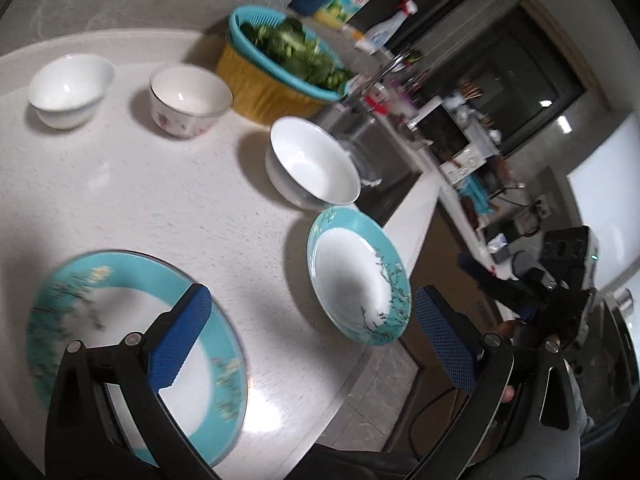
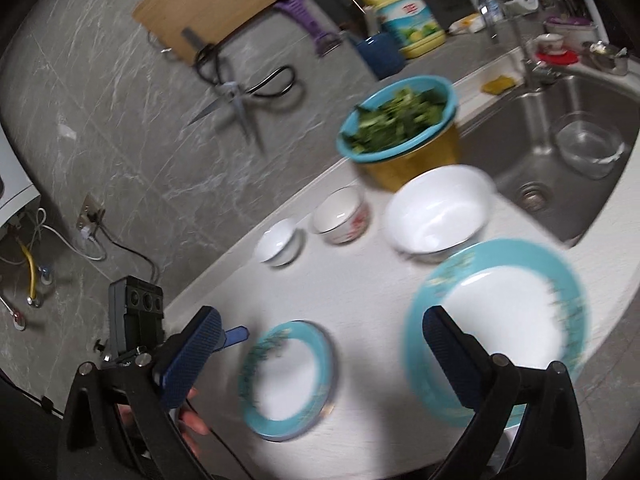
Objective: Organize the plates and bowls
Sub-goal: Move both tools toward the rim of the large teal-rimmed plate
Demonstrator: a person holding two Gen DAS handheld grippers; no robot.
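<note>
Right wrist view shows a pale speckled stone counter point(image 2: 360, 292) with a steel sink point(image 2: 560, 168) set into its far end. Nearest the sink lies the big round plate point(image 2: 520, 312), glossy white with a teal flowered rim; a smaller matching plate point(image 2: 288, 380) lies farther from the sink. A wide white bowl point(image 2: 436, 212) sits just beside the sink, then a red-patterned bowl point(image 2: 340, 216) and a small plain bowl point(image 2: 278, 246) farther off. Behind them a teal strainer point(image 2: 396, 120) holds greens. A yellow jug's point(image 2: 408, 20) label is too blurred to read. Right gripper point(image 2: 320, 324) and left gripper point(image 1: 312, 304) both stand wide apart, empty.
</note>
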